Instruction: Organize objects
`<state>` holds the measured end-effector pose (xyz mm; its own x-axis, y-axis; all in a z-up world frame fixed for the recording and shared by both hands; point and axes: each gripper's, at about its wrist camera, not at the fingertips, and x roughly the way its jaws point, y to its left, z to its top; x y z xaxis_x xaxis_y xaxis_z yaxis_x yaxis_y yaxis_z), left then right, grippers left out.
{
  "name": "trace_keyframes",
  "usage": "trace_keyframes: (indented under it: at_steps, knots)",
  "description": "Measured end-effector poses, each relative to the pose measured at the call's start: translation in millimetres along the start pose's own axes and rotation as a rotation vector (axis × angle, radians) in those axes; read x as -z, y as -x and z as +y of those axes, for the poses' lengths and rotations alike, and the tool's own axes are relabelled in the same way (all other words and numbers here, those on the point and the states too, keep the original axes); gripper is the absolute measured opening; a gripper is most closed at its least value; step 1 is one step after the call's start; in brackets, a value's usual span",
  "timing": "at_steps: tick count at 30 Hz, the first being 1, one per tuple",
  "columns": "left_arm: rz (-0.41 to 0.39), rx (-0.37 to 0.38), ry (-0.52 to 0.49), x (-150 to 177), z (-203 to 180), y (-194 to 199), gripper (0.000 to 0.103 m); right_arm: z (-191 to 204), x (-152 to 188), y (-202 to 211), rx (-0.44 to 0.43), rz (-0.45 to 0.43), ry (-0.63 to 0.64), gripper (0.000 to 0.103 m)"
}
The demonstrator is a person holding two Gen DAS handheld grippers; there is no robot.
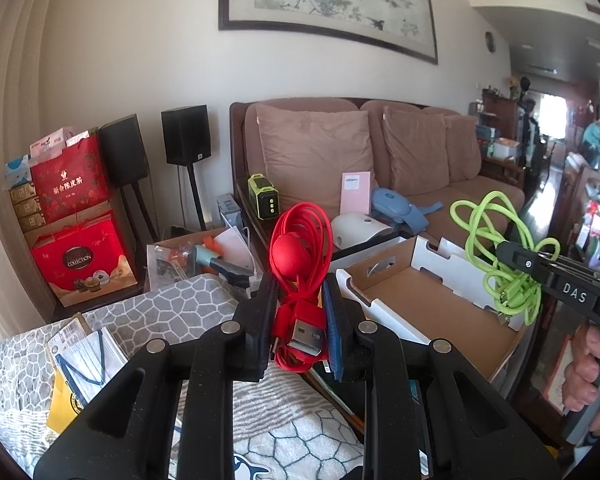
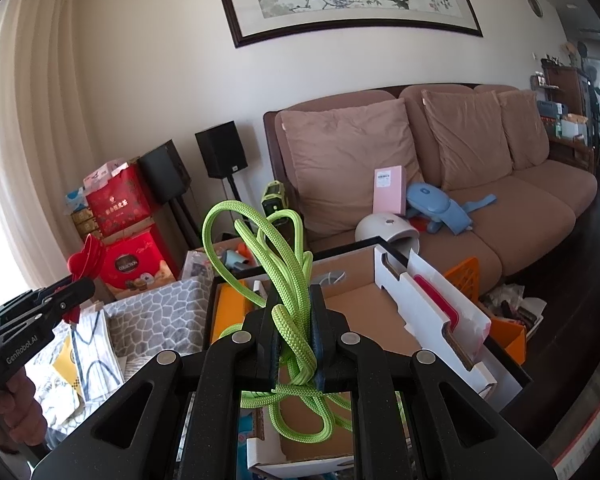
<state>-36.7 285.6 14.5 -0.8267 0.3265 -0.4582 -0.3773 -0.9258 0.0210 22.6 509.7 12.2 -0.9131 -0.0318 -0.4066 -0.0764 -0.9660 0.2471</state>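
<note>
The left gripper is clenched on a coiled red cable, its fingers pressing the bundle from both sides; the metal USB plug points toward the camera and the loops stand upright above the grip. The right gripper is clenched on a bundled green cable, with loops rising above the fingers and further loops hanging below them. In the left wrist view the right gripper enters from the right edge with the green cable held above an open cardboard box. In the right wrist view the left gripper enters from the left edge with the red cable visible at its tip. Below and left of the left gripper lies a grey stone-patterned cloth on the surface, with paper packets resting on it. Behind the box stands a brown sofa carrying cushions, a pink box, a white domed device and a blue item. Left of the sofa stand two black speakers and stacked red gift bags. A framed painting hangs on the wall above the sofa.
</note>
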Motion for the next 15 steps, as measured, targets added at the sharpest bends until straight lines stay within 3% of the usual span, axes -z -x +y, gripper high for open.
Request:
trace_keyframes:
  at_steps: [15]
  knots:
    - [-0.013,0.036,-0.006,-7.3,-14.9,-0.6,0.021,-3.7,0.0,2.4,0.010,-0.006,-0.009,0.011]
